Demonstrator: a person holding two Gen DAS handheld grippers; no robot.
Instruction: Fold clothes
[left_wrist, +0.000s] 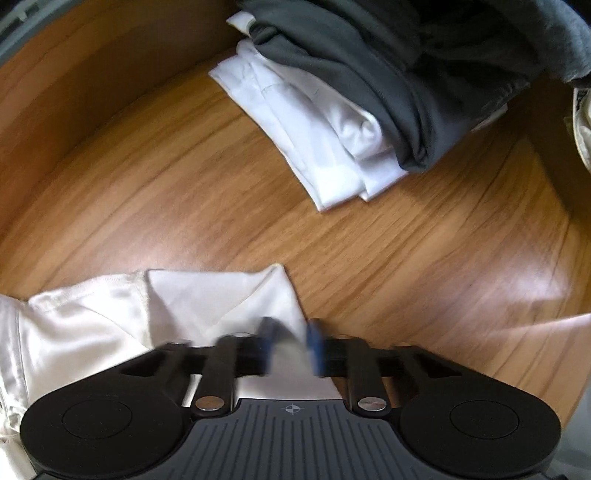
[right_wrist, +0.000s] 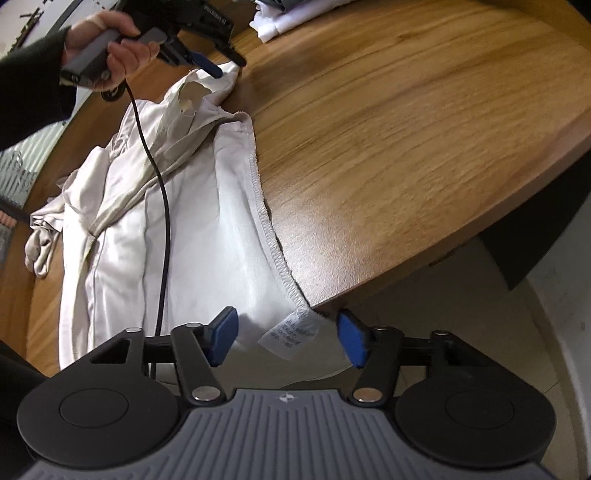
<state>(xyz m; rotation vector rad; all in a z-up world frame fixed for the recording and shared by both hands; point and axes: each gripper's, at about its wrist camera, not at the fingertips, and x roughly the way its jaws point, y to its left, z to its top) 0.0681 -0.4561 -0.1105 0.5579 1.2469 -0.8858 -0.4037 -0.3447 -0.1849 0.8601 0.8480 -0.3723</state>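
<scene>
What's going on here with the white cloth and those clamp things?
A person is folding laundry with a hand-held gripper in each hand. The left gripper is pinching a corner of a white garment spread on the wooden table. The right gripper is open around the hem by its label. Folded clothes sit stacked farther back.

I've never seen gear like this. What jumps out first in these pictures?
A crumpled white garment sprawls along the near edge of a wooden table, its care label hanging between the open right claw. At the far end a hand holds the left claw on a corner. Beyond lies a folded pile, dark grey on white.
</scene>
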